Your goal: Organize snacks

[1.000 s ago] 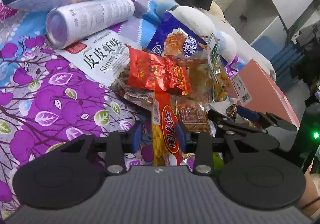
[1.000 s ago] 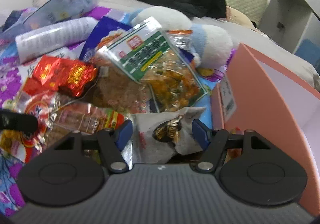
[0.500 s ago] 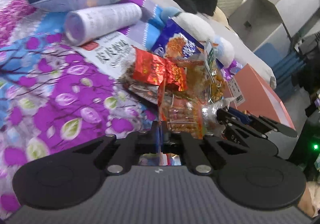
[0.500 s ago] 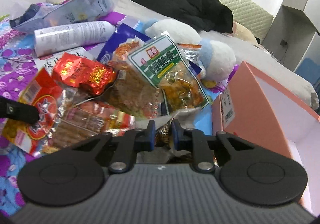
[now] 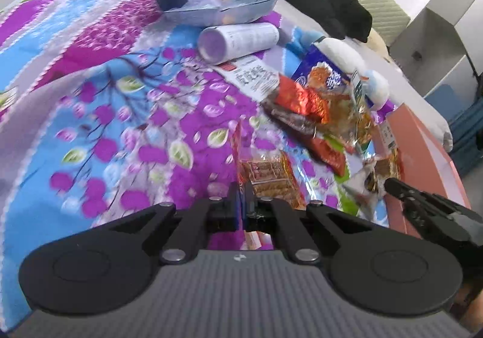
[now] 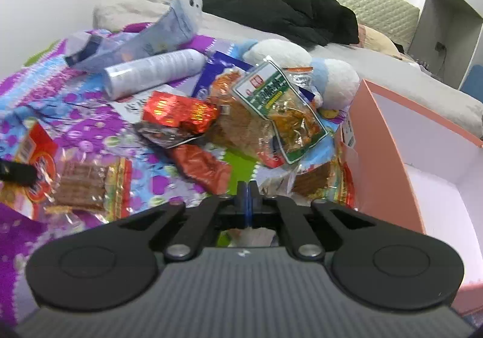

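early days: your pink box (image 6: pixel 389 138) looks empty.
left gripper (image 5: pixel 241 202) clamps a red packet (image 5: pixel 241 157); right gripper (image 6: pixel 249 197) pinches a pale wrapper (image 6: pixel 250 235); snack pile (image 6: pixel 241 120) waits beside it.

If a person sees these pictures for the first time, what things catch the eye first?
First the heap of bright snack packets on the purple and blue flowered bedspread, a shiny red foil pack on top. To its right stands an open pink box. Each gripper, left and right, is shut on a packet's edge.
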Available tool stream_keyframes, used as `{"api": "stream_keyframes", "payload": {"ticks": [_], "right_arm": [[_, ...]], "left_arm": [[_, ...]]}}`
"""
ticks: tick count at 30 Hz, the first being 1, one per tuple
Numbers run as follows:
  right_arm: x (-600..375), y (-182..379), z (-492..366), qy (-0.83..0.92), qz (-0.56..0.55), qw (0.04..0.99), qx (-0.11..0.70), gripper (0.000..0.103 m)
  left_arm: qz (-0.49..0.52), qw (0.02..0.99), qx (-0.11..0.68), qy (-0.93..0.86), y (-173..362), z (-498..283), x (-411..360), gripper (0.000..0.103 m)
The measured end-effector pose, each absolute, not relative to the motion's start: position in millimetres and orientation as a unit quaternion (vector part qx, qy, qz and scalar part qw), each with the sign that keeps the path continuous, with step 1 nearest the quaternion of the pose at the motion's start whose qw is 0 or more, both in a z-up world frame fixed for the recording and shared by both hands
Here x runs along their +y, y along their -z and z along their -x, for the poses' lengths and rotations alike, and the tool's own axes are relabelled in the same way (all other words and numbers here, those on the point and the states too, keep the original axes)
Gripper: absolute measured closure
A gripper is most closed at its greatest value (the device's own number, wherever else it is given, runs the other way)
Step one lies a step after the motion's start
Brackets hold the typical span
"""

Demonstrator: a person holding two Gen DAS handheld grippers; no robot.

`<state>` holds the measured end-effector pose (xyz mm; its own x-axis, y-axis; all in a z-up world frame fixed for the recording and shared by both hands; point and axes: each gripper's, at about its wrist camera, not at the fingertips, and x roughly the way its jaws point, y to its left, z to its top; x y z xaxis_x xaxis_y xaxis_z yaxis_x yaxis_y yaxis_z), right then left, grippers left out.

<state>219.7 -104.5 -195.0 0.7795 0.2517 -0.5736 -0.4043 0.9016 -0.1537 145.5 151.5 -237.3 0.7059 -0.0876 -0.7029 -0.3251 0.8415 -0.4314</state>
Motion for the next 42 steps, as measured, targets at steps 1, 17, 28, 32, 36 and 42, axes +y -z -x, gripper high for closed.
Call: {"api": "stream_keyframes", "payload": {"ticks": [1, 17, 28, 32, 36, 42], "right_arm": [[-105, 194, -214, -0.179, 0.133, 0.933, 0.281, 0.1], [-122, 211, -202, -0.14, 0.025, 0.948, 0.285, 0.039], [-124, 237, -237, -0.093, -0.002, 0.943, 0.319, 0.02], [-124, 243, -245, -0.102, -0.004, 0.94, 0.325, 0.02], [-122, 246, -252, -0.109, -0.002, 0.939, 0.325, 0.02], [-118, 252, -265, -0.116, -0.006, 0.938, 0.328, 0.021]], "left_arm": [[0.274, 0.88, 0.381, -0.069, 238, -142, 150, 0.101], [0.189, 0.877, 0.437, -0.058, 210, -115, 146, 0.018], [0.033, 0.889, 0.446, 0.097, 216, -167, 102, 0.012], [-0.014, 0.874, 0.468, 0.129, 234, -183, 86, 0.011], [-0.052, 0.869, 0.472, 0.137, 248, -193, 81, 0.009], [-0.089, 0.863, 0.477, 0.139, 264, -203, 83, 0.007]]}}
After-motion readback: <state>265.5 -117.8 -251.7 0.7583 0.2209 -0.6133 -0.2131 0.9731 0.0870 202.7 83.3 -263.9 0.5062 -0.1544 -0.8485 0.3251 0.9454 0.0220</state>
